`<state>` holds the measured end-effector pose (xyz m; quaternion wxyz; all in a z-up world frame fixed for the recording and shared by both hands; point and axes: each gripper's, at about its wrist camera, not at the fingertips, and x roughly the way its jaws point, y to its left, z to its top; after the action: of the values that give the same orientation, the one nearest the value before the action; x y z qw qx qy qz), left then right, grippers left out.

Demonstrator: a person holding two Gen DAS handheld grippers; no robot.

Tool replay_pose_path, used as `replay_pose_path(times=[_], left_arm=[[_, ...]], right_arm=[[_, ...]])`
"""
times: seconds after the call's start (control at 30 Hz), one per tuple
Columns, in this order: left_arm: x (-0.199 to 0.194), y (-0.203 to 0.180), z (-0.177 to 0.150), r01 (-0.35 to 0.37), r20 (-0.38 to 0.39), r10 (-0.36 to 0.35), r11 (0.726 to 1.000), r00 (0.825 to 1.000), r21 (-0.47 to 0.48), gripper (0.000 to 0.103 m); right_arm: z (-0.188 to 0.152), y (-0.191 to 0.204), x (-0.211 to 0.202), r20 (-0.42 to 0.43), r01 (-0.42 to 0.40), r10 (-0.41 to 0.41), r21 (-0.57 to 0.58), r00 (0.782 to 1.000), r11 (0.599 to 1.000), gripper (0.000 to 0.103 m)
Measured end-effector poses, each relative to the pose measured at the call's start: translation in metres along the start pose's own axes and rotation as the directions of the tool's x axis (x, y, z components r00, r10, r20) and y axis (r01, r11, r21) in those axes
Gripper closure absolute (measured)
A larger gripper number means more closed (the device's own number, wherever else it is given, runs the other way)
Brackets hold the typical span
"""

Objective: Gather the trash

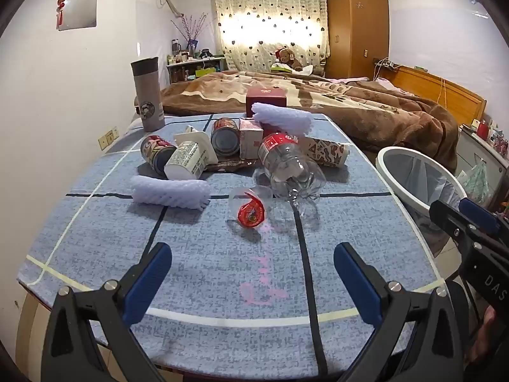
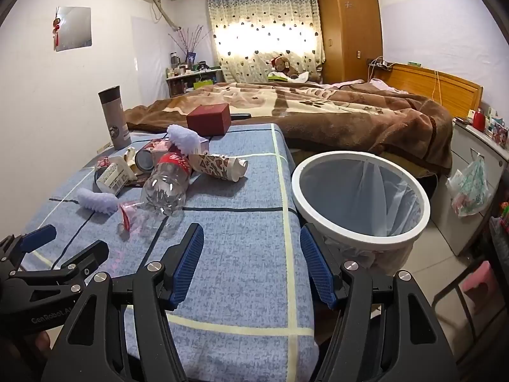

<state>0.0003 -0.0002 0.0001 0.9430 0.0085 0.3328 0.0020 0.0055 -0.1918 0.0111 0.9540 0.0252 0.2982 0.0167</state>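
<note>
Trash lies on the blue tablecloth (image 1: 222, 270): a clear plastic bottle (image 1: 288, 168) with a red label on its side, a clear cup with a red lid (image 1: 251, 211), two white foam nets (image 1: 171, 192), cans (image 1: 226, 135), a paper cup (image 1: 187, 160), small cartons (image 1: 250, 137) and a patterned tube (image 1: 327, 151). The white bin (image 2: 359, 197) with a liner stands right of the table. My left gripper (image 1: 251, 258) is open and empty over the table's near side. My right gripper (image 2: 251, 245) is open and empty at the table's right edge, beside the bin.
A grey thermos (image 1: 148, 94) stands upright at the table's far left. A dark red box (image 1: 265, 97) sits at the far edge. A bed with a brown blanket (image 1: 350, 102) lies behind. A cabinet with a hanging plastic bag (image 2: 470, 187) stands to the right.
</note>
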Motion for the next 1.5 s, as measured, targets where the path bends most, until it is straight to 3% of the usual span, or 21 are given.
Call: replay_pose_path(times=[1.5], left_arm=[[-0.0036, 0.0066, -0.0012, -0.007, 0.014, 0.007, 1.0, 1.0, -0.024, 0.0]], right_arm=[[-0.0011, -0.0004, -0.0014, 0.009, -0.003, 0.003, 0.004, 1.0, 1.0, 0.038]])
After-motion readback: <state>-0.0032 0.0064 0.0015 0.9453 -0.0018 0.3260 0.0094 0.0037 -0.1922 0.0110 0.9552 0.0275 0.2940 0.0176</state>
